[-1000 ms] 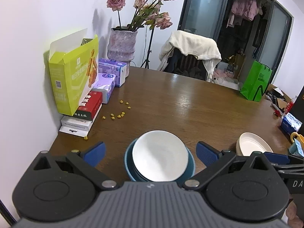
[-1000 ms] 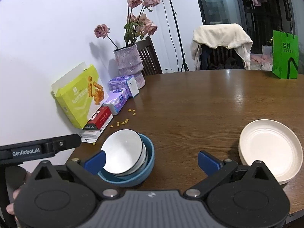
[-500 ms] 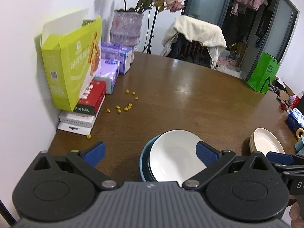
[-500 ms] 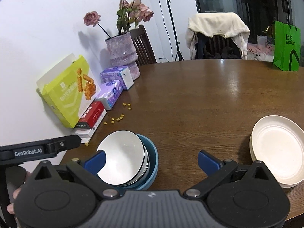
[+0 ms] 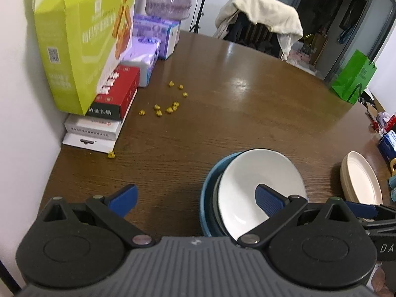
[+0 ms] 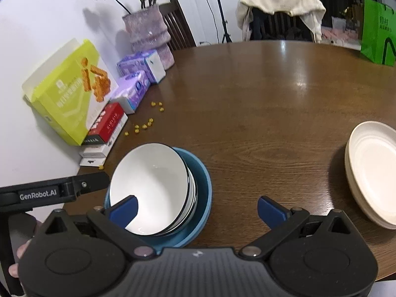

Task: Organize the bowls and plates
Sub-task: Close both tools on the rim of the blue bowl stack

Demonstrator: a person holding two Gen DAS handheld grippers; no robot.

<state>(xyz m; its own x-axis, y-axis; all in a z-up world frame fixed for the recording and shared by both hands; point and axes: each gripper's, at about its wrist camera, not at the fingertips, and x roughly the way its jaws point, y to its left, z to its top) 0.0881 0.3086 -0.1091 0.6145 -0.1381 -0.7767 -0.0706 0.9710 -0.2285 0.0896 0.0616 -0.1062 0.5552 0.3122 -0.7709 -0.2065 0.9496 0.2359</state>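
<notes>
Both grippers hang low over the near edge of the round wooden table [image 6: 259, 104], and their own black bodies blot out the bottom of each view. On the left wrist camera the left gripper [image 5: 195, 196] has its jaws wide apart, nothing between them; its right blue fingertip sits in front of the white bowl [image 5: 257, 183], and I can't tell whether it touches. The near rim of that bowl is hidden behind the gripper frame. On the right wrist camera the right gripper [image 6: 196, 209] is spread open too, empty, its left fingertip overlapping the white bowl's [image 6: 148, 183] lower rim; contact is not clear.

The bowls: glossy white with dark rims, several nested, though how many is hard to count, sitting tilted inside a blue bowl [image 6: 201, 190] at the table's near edge. Well apart to the right lies a stack of cream plates [image 6: 371, 170], its far side cut off by the frame.

Against the wall: a yellow-green box [image 5: 81, 42] leaning over a red box [image 5: 116, 94], purple tissue packs [image 5: 146, 54], and a vase [image 6: 148, 34] with flowers cropped at the top. Small yellow bits [image 5: 168, 106] scatter nearby. A green bag [image 5: 354, 79] stands far off.
</notes>
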